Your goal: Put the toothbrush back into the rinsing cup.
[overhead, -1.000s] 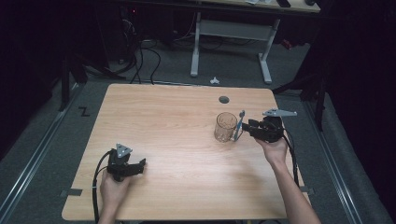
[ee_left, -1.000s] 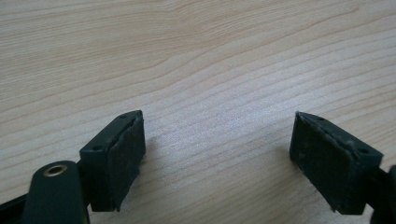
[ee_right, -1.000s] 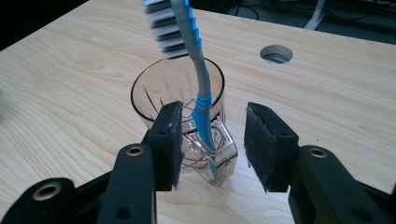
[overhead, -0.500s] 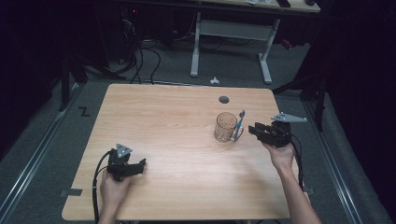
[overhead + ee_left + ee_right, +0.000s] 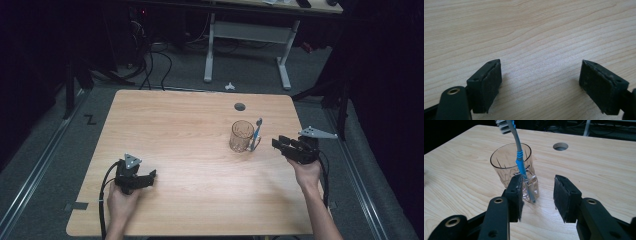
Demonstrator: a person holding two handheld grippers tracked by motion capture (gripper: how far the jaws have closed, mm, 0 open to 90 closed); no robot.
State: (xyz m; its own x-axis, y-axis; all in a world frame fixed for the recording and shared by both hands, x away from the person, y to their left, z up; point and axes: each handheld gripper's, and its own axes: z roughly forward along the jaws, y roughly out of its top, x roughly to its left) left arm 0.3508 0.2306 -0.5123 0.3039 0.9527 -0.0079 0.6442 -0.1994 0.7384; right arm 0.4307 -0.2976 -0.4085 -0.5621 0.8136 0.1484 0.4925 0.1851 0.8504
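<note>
A clear glass tumbler point(image 5: 242, 135) point(image 5: 511, 167) stands on the wooden table point(image 5: 180, 130), right of centre. A grey and blue toothbrush point(image 5: 256, 133) point(image 5: 521, 162) leans against the glass's outer side, bristles up and its lower end on the table. My right gripper point(image 5: 276, 143) point(image 5: 537, 192) hovers just right of it, open and holding nothing, with the toothbrush's foot ahead of its left jaw. My left gripper point(image 5: 150, 175) point(image 5: 540, 75) rests near the front left of the table, open, with bare wood between its pads.
A round cable hole point(image 5: 240, 106) point(image 5: 560, 146) sits in the tabletop behind the glass. Beyond the far edge are a white desk frame point(image 5: 247, 35) and cables on the dark floor point(image 5: 150, 55).
My right gripper has drawn back to the right, away from the toothbrush, which stays leaning on the glass. The left gripper has not moved.
</note>
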